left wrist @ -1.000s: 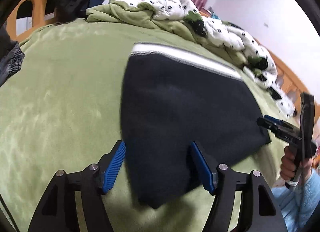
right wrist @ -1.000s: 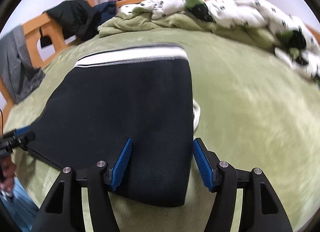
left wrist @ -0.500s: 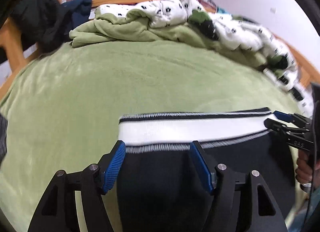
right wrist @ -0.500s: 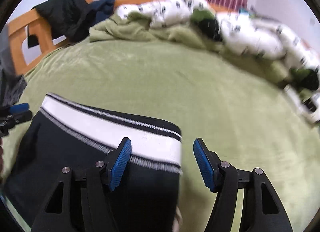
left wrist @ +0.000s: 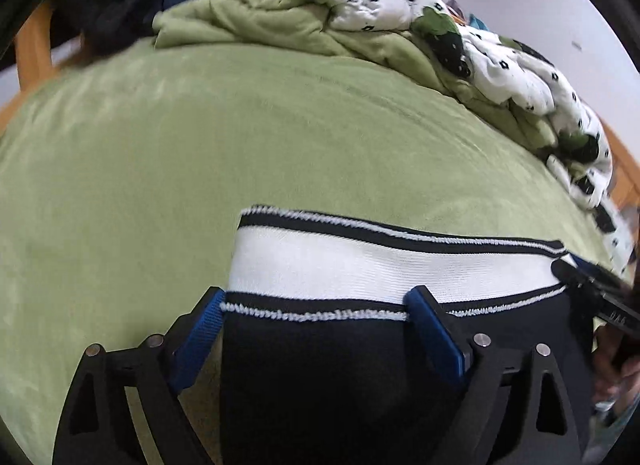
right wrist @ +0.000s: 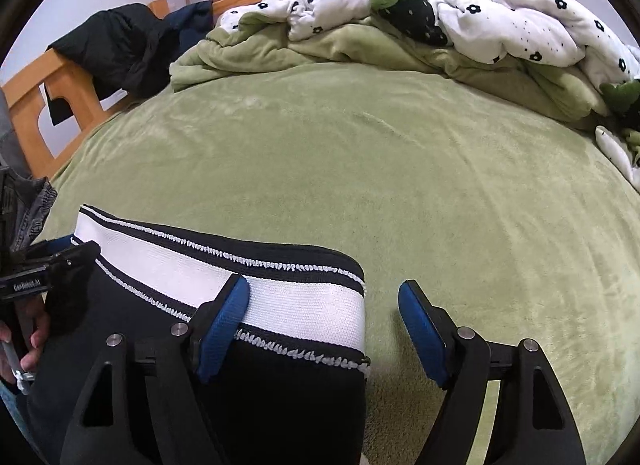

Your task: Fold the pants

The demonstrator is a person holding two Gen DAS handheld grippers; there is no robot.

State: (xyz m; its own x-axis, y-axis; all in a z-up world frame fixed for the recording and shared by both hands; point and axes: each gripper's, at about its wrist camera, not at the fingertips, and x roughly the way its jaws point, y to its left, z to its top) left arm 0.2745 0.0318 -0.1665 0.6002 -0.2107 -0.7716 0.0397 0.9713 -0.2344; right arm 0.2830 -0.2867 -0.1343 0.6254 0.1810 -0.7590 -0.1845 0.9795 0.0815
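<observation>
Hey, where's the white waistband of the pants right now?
The white waistband lies flat on the green blanket at the near edge of the bed, just ahead of both open tongs, left tongs and right tongs.

pants [right wrist: 224, 349] on bed [right wrist: 360, 169] front | quilt [right wrist: 440, 17] heaped behind

Open green bed [right wrist: 400, 169] beyond the pants [right wrist: 280, 305], rumpled quilt [right wrist: 440, 17] along the far and right edges, dark clothes [right wrist: 116, 49] far left
</observation>
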